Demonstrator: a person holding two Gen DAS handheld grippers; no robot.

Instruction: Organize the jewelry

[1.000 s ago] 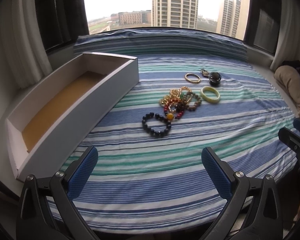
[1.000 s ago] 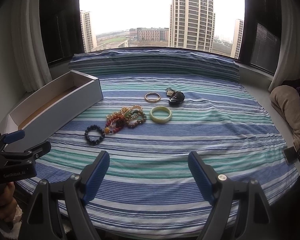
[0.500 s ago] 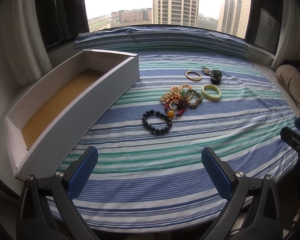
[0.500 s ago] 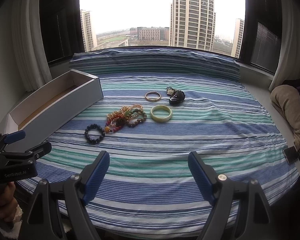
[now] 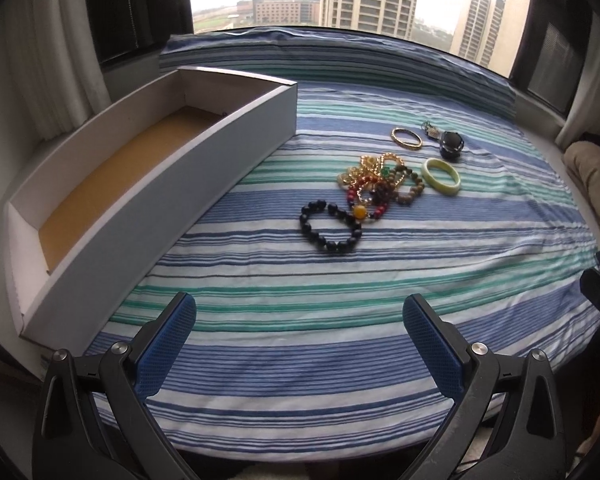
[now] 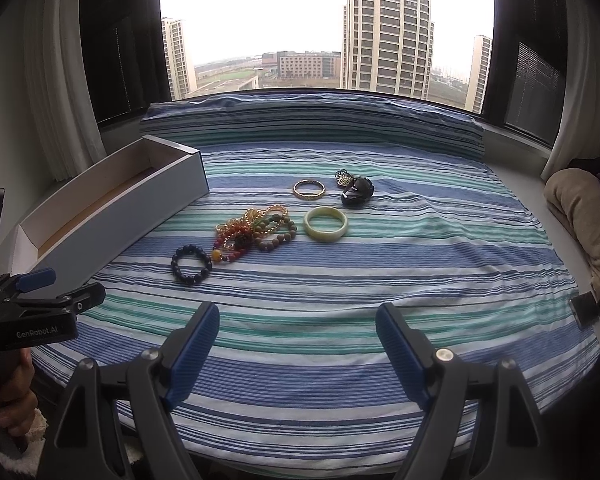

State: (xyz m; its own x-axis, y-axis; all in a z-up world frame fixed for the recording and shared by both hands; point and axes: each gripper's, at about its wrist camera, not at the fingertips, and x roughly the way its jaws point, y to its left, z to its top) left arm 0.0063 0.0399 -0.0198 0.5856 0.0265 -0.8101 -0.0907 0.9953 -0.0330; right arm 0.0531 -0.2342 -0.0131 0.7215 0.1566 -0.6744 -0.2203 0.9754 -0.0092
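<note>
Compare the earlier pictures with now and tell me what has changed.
The left claw has eased forward and a little down toward the bead bracelets, so the box and jewelry loom slightly larger in its view. Nothing was taken hold of or let go. The right claw kept still, both claws are open and empty, and the jewelry lies untouched.

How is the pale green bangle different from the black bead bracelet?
The green bangle is one solid smooth ring; the black bracelet is a loop of separate round beads. The bangle is pale and lies farther from the box; the bracelet is dark and lies closer to it and to the grippers. Both lie flat on the striped sheet, outside the box, untouched.
</note>
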